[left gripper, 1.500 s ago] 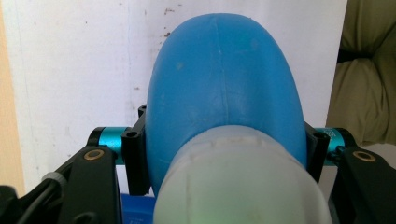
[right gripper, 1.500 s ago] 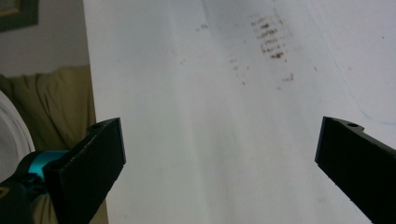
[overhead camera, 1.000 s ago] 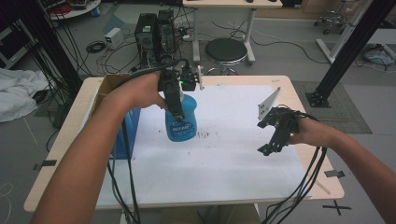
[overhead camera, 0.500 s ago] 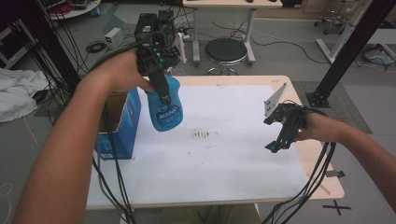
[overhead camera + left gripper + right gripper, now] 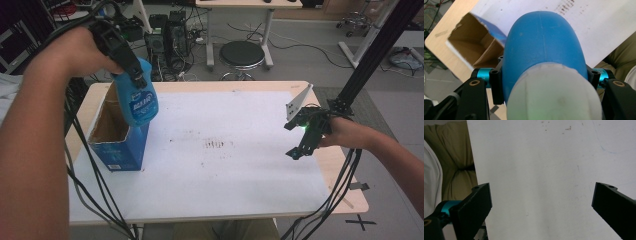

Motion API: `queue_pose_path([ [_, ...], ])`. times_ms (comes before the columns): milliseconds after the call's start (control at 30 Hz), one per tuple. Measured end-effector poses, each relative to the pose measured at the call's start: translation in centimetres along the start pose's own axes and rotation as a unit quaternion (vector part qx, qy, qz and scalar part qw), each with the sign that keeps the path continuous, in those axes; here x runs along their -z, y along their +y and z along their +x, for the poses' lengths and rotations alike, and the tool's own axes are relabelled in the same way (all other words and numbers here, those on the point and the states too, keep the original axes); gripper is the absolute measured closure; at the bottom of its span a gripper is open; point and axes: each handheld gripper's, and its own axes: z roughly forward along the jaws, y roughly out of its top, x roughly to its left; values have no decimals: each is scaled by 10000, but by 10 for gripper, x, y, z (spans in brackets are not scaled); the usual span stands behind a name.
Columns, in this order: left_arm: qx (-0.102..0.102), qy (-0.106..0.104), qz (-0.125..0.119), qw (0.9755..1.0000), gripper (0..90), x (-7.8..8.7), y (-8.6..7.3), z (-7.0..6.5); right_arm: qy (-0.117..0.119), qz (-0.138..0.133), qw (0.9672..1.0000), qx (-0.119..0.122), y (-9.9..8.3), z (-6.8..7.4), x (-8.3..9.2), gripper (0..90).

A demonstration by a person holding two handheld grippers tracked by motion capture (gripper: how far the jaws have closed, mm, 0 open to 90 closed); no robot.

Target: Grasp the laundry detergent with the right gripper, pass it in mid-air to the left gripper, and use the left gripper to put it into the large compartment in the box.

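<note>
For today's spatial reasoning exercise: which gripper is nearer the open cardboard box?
Left. The left gripper holds the blue bottle just above the box; the right gripper hovers across the table.

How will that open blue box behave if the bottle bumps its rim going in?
The blue box is probably light: thin cardboard, apparently empty inside. It stands tall and narrow, so a knock could tip or slide it. The bottle looks smooth and rounded, and may slip in the left hand-held gripper.
</note>
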Motion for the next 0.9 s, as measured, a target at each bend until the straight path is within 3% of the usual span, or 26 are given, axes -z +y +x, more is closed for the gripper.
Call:
queue_pose_path([
  [200,144,81,-110,9998,378,11,-14,19,4,-63,10000,-3,0,-1,2,18],
  [400,243,181,-103,9995,378,11,-25,37,-22,-59,10000,-69,-4,-3,4,18],
  [667,342,274,42,9990,377,-5,-35,54,-44,-34,9999,-121,-7,-2,5,18],
  [900,403,186,100,9990,377,-25,-43,66,-72,-33,9998,-179,-9,-2,4,18],
])
